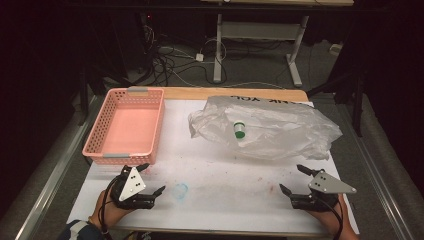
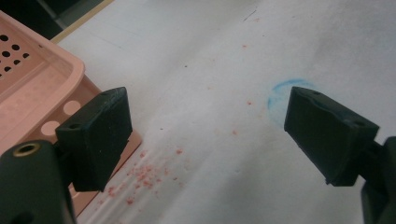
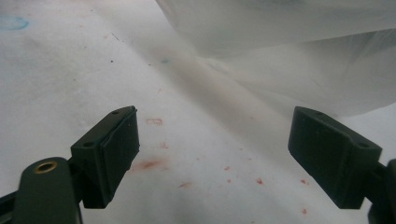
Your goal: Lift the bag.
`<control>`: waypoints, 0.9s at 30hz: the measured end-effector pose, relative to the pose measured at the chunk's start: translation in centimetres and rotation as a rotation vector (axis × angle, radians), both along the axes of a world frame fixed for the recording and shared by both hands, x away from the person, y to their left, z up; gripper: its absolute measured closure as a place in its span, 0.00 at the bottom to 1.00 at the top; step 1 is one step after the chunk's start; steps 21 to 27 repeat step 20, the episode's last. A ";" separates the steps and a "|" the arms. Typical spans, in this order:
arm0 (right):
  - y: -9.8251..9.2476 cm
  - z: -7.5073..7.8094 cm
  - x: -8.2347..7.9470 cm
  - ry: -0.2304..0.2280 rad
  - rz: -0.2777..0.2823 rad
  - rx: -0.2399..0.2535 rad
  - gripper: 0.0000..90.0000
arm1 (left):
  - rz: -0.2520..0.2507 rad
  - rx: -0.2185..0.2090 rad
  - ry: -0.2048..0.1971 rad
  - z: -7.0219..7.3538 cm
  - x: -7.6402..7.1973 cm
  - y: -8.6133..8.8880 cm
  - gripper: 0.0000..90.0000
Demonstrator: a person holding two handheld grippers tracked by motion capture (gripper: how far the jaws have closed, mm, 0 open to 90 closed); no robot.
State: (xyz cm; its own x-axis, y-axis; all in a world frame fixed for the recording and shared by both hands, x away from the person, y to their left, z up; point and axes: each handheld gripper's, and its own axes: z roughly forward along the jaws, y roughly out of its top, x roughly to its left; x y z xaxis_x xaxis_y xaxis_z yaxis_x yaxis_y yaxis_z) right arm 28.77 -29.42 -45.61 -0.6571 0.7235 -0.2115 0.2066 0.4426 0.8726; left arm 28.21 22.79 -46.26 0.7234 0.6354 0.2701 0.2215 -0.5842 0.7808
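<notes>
A crumpled clear plastic bag (image 1: 265,127) lies at the back right of the white table sheet (image 1: 225,175); a green-capped bottle (image 1: 240,131) shows through it. A pink perforated basket (image 1: 127,125) stands empty at the back left. My left gripper (image 1: 151,180) rests open near the front left, just in front of the basket's near corner (image 2: 42,107), with nothing between its jaws. My right gripper (image 1: 295,179) is open at the front right, below the bag's edge (image 3: 299,51), and holds nothing. In both gripper views (image 2: 208,135) (image 3: 212,154) the jaws stand wide apart over bare sheet.
A blue ring mark (image 1: 181,191) and red stains (image 3: 149,163) mark the sheet between the grippers. A wooden table edge (image 1: 235,93) runs behind the sheet. Beyond it are floor cables (image 1: 170,60) and a desk frame (image 1: 260,45).
</notes>
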 end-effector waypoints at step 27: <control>0.0 0.2 -0.3 -0.028 0.002 -0.005 0.19 | -0.004 0.007 0.002 0.0 0.2 -0.3 0.16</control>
